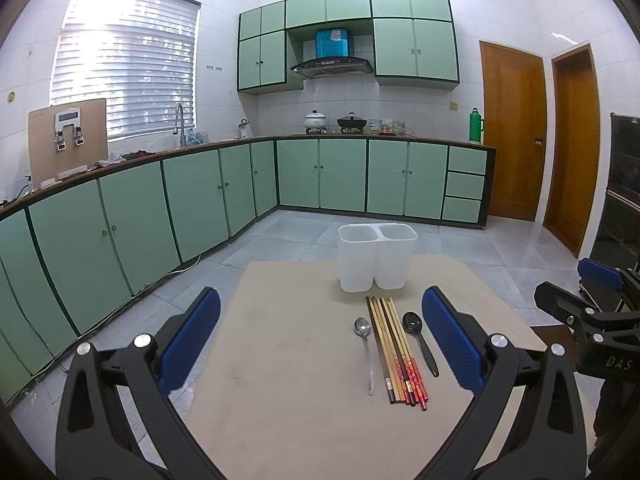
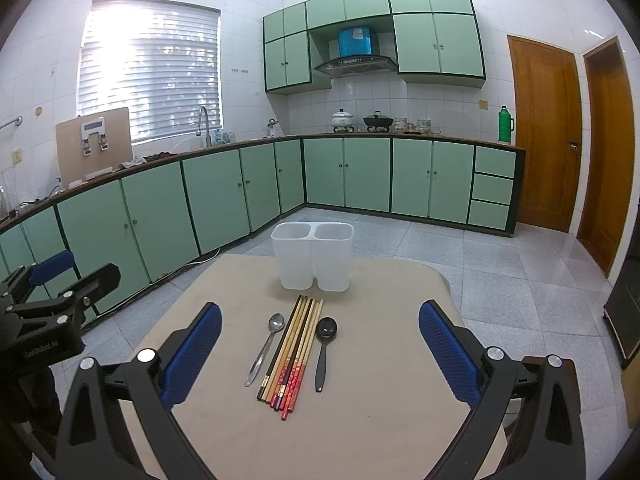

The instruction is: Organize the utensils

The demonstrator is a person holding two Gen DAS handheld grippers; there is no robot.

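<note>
While both claws (image 1: 320, 336) (image 2: 320, 344) gape wide, chopsticks (image 2: 292, 352) lie lengthwise, tips toward the holder (image 2: 312, 256).

A beige worktop (image 2: 380, 420) stands over the pale tiled floor. At its far edge sits a white two-compartment holder (image 2: 313, 256), upright. Just in front lies a row of utensils: a metal spoon (image 2: 266, 346) on the left, a bundle of chopsticks (image 2: 294, 350) in the middle, a black spoon (image 2: 324, 346) on the right, handles pointing this way.
</note>
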